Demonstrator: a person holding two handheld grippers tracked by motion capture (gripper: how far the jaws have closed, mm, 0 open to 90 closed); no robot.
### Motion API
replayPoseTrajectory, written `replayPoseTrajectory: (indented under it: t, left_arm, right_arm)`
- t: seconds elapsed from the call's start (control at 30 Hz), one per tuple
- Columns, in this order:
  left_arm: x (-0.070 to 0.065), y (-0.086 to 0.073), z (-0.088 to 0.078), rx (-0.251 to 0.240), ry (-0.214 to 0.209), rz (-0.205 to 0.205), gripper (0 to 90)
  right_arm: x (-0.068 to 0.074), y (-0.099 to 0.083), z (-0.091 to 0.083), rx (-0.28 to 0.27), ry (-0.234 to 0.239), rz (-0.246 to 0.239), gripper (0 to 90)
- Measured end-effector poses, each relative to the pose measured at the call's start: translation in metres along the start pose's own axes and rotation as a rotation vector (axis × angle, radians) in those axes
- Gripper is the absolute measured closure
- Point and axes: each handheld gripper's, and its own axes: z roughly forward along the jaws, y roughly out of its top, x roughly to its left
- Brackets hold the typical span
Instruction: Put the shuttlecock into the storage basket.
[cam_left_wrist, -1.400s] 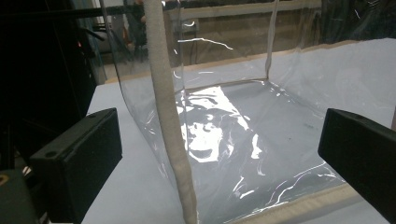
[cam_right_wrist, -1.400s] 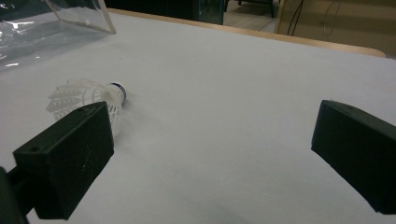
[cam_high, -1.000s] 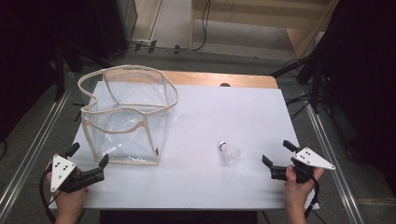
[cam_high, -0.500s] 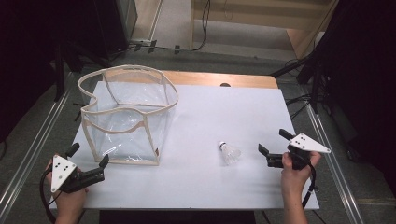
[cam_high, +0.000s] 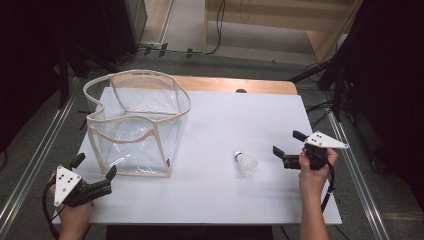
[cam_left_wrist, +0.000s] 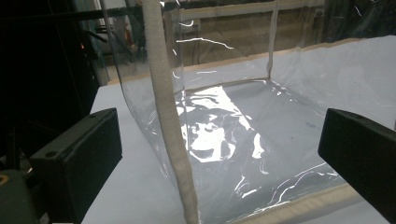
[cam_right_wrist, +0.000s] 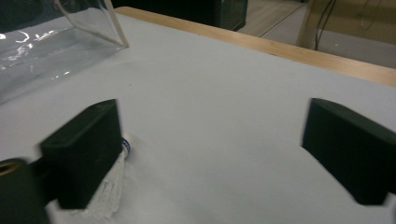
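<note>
A white shuttlecock (cam_high: 245, 163) lies on its side on the white table (cam_high: 225, 120), right of centre. My right gripper (cam_high: 288, 142) hovers just to its right, pointing left at it. Its jaws have just been closing a little, with nothing between them, and they stand open. In the right gripper view the shuttlecock (cam_right_wrist: 109, 191) lies partly behind the left jaw of that gripper (cam_right_wrist: 215, 144). A clear plastic bag with beige trim (cam_high: 135, 125) stands upright at the left. My left gripper (cam_high: 95, 166) rests open near its front left corner, facing the beige corner seam (cam_left_wrist: 168, 116).
A wooden strip (cam_high: 235, 84) edges the table's far side. Metal rails (cam_high: 30, 165) run along both sides of the table. Cables and stands (cam_high: 320, 75) crowd the floor beyond the far right corner.
My right gripper has moved left across the table and risen a little, coming close to the shuttlecock. The left gripper, the bag and the shuttlecock have stayed put.
</note>
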Motion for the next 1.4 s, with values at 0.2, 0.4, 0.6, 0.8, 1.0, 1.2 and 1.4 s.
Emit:
replayPoseTrajectory:
  t: [0.2, 0.4, 0.6, 0.8, 1.0, 1.2, 1.4]
  left_arm:
    - [0.000, 0.000, 0.001, 0.011, -0.008, -0.003, 0.3]
    - [0.001, 0.000, 0.000, 0.010, -0.012, -0.007, 0.3]
    - [0.001, 0.000, 0.000, 0.010, -0.013, -0.006, 0.3]
    - [0.001, 0.000, 0.000, 0.010, -0.013, -0.008, 0.3]
    - [0.001, 0.000, 0.000, 0.008, -0.013, -0.011, 0.3]
    - [0.001, 0.000, 0.000, 0.009, -0.012, -0.011, 0.3]
    - [0.002, 0.000, 0.000, 0.008, -0.010, -0.014, 0.3]
  right_arm:
    - [0.004, 0.004, 0.011, 0.078, 0.090, 0.005, 32.5]
    - [0.012, -0.003, 0.024, 0.177, 0.100, -0.026, 64.9]
    - [0.021, -0.008, 0.036, 0.292, 0.128, -0.109, 87.6]
    - [0.026, -0.015, 0.045, 0.363, 0.114, -0.137, 87.9]
    - [0.029, -0.023, 0.053, 0.416, 0.115, -0.169, 88.0]
    - [0.035, -0.027, 0.057, 0.442, 0.127, -0.192, 88.0]
    - [0.043, -0.026, 0.060, 0.449, 0.162, -0.215, 88.1]
